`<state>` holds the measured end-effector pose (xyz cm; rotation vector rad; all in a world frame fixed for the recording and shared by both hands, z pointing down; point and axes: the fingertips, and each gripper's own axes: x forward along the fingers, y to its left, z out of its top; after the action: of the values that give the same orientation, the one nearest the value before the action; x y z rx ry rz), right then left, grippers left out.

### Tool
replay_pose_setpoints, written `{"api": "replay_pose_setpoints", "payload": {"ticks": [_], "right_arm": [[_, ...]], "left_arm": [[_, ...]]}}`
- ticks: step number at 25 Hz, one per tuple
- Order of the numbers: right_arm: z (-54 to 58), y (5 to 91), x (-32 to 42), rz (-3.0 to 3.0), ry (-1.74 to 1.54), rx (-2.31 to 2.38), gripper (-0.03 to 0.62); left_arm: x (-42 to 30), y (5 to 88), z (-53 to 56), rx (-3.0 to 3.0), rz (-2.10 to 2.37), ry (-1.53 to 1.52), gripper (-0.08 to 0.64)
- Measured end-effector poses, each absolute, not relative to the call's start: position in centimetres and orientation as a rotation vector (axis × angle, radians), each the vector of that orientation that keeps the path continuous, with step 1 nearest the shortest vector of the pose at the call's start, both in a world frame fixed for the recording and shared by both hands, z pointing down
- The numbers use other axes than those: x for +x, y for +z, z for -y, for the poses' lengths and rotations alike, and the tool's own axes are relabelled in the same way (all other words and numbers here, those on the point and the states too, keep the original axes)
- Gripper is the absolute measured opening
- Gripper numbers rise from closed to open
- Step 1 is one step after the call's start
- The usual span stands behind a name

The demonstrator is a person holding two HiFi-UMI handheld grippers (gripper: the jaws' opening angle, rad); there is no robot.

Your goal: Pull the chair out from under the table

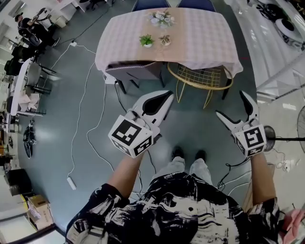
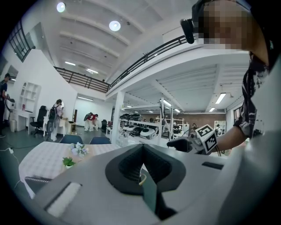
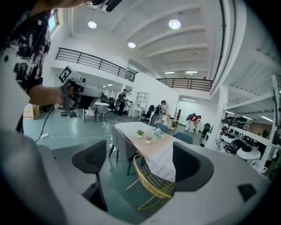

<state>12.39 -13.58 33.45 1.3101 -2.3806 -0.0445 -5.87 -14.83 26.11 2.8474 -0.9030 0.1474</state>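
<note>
A gold wire chair sits tucked under the near edge of the table, which has a pink checked cloth. A grey chair is tucked in to its left. My left gripper is shut and empty, held above the floor short of both chairs. My right gripper is open and empty, hanging just right of the gold chair and not touching it. In the right gripper view the gold chair shows between the open gripper's pads, some way ahead. In the left gripper view that gripper's pads meet.
Small potted plants and flowers stand on the table. Blue chairs are at its far side. White cables and a power strip lie on the floor at left. A fan stand is at right.
</note>
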Motion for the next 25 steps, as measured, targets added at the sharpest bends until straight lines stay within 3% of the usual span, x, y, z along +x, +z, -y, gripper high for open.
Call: {"api": "replay_pose_setpoints", "payload": {"ticks": [18, 25], "right_arm": [[33.3, 67.7, 8.6, 1.822, -0.130, 0.552, 0.448], [36.1, 75.4, 7.8, 1.706, -0.112, 0.472, 0.446]], "left_arm": [[-10.3, 35.8, 15.9, 2.674, 1.004, 0.233, 0.003], [-12.9, 39.3, 16.2, 2.600, 1.054, 0.243, 0.003]]}}
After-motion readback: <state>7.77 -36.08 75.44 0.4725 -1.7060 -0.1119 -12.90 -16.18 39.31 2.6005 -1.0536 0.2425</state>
